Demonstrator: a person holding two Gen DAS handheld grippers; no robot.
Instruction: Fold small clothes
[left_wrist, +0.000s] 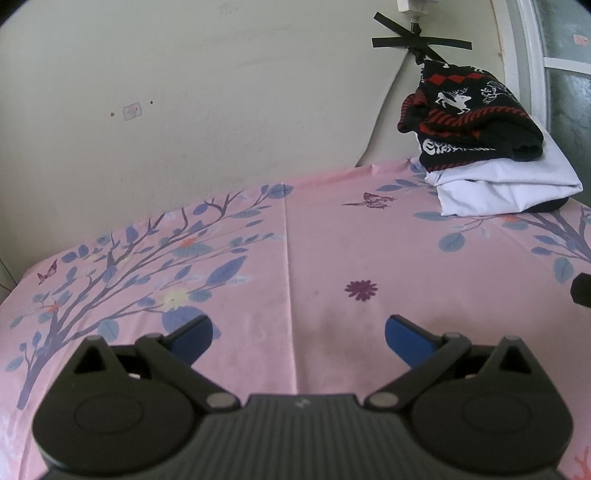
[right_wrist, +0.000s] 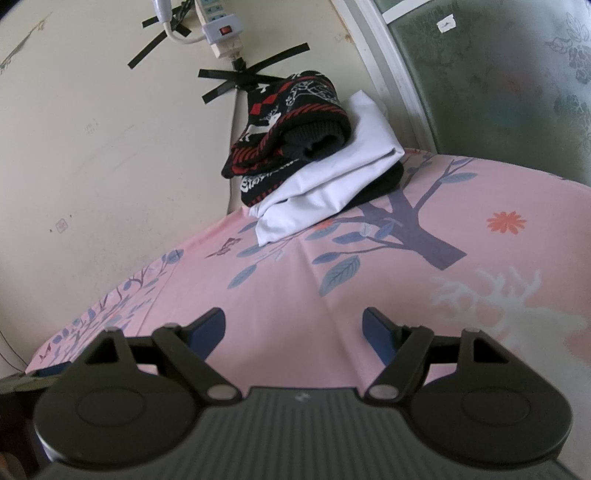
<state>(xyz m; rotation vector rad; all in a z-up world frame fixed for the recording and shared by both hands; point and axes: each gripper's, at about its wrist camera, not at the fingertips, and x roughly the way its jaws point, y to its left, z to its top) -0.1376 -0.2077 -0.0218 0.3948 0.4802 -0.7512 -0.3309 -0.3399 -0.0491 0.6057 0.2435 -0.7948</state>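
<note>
A stack of folded clothes sits at the far corner of the table by the wall. On top lies a black, red and white reindeer-pattern knit (left_wrist: 465, 110) (right_wrist: 291, 122). Under it is a folded white garment (left_wrist: 506, 184) (right_wrist: 332, 177), and a dark garment (right_wrist: 380, 188) shows beneath that. My left gripper (left_wrist: 298, 338) is open and empty above the pink cloth, well short of the stack. My right gripper (right_wrist: 293, 332) is open and empty too, also short of the stack. The right gripper's tip shows at the right edge of the left wrist view (left_wrist: 581, 290).
A pink floral tablecloth (left_wrist: 325, 251) (right_wrist: 295, 280) covers the table. A cream wall (left_wrist: 184, 92) stands behind it, with a power strip (right_wrist: 221, 29) and black tape (right_wrist: 240, 77) on it. A window frame (right_wrist: 388, 66) is at the right.
</note>
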